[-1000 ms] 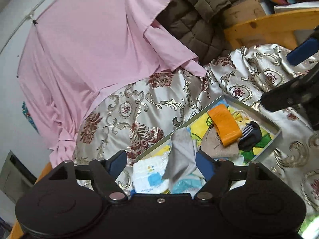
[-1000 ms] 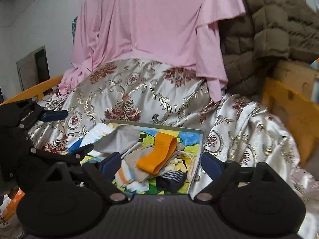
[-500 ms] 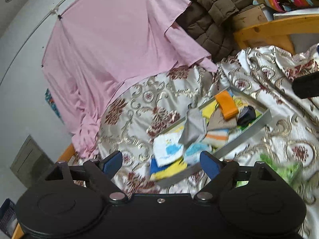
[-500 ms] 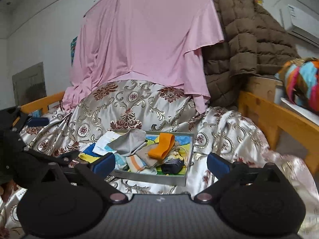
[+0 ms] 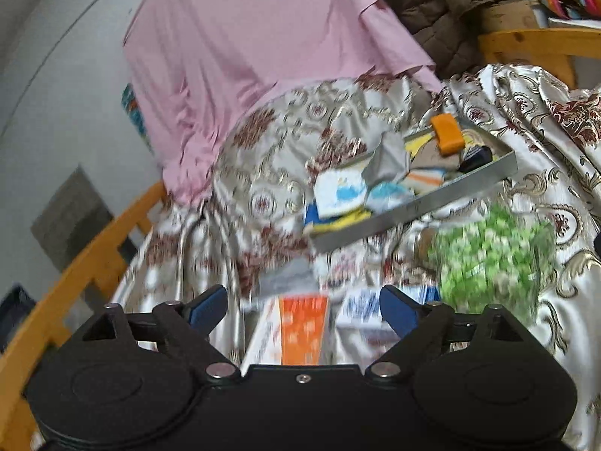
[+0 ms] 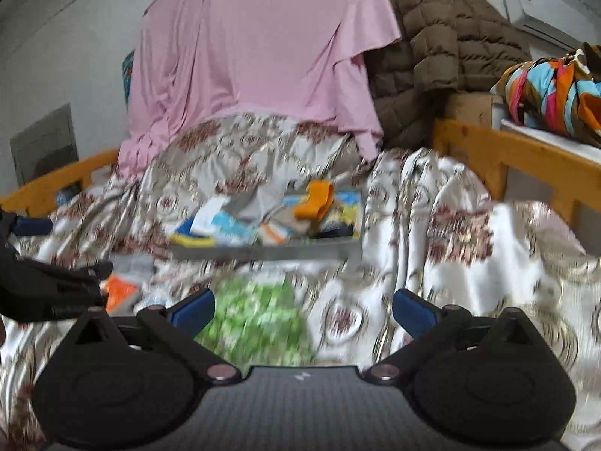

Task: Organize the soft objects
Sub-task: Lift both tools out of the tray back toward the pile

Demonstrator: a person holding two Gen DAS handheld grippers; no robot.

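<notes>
A grey tray [image 5: 413, 206] lies on the bed, heaped with small soft pieces: an orange band [image 5: 447, 133], a grey cloth [image 5: 387, 158] and folded socks. Nearer lies a green patterned cloth [image 5: 488, 259], and an orange and white piece [image 5: 300, 327] lies just ahead of my left gripper [image 5: 302, 306], whose jaws are opening with nothing gripped. My right gripper [image 6: 304, 310] stands wide open and empty above the green cloth [image 6: 255, 319]. Beyond it sit the tray [image 6: 263, 253] and orange band [image 6: 315, 203]. The left gripper [image 6: 64, 250] shows at the left edge.
A gold floral bedspread [image 6: 469, 244] covers the bed. A pink sheet [image 6: 263, 45] and a brown quilted jacket [image 6: 443, 49] hang behind. Wooden rails [image 6: 507, 158] border both sides, with a colourful bundle [image 6: 552, 86] on the right shelf.
Both grippers have pulled back from the tray, which now looks smaller and farther. The green cloth and the orange and white piece have come into view. Both pairs of jaws stand wider.
</notes>
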